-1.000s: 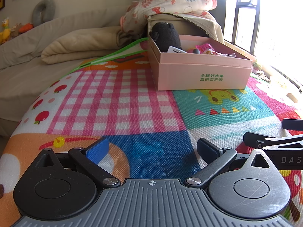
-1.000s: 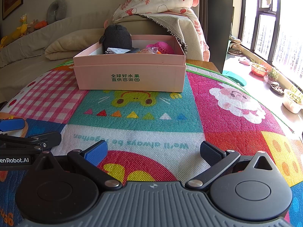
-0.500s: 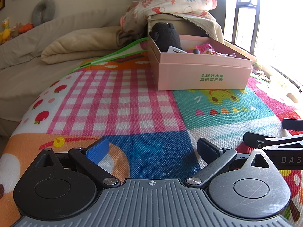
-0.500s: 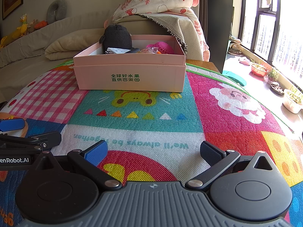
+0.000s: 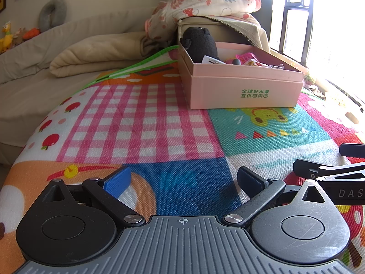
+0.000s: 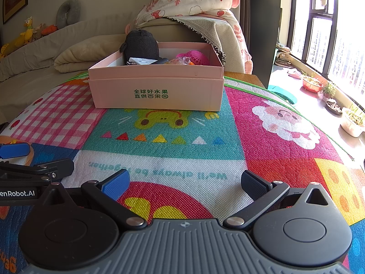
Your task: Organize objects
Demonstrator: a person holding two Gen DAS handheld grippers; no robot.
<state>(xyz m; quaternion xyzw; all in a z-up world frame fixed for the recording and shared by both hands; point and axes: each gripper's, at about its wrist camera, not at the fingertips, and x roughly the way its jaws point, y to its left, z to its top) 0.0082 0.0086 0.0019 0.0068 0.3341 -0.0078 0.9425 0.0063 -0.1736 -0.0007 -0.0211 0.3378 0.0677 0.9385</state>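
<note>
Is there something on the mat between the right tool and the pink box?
Nothing visible stands in the way. Between the right tool, which is open and empty, and the pink box lies only bare play mat. The left tool sits off to the side, out of that path.

Box [image 6: 157, 91] contents mostly hidden

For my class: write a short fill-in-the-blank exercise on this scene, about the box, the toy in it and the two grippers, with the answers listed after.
1. The pink box stands on the colourful play ____.
2. The dark plush toy sits ____ the box.
3. The jaws of the left gripper and the right gripper are both ____.
4. The lettering on the box front is ____ in colour.

Answers: mat; inside; open; green
</note>
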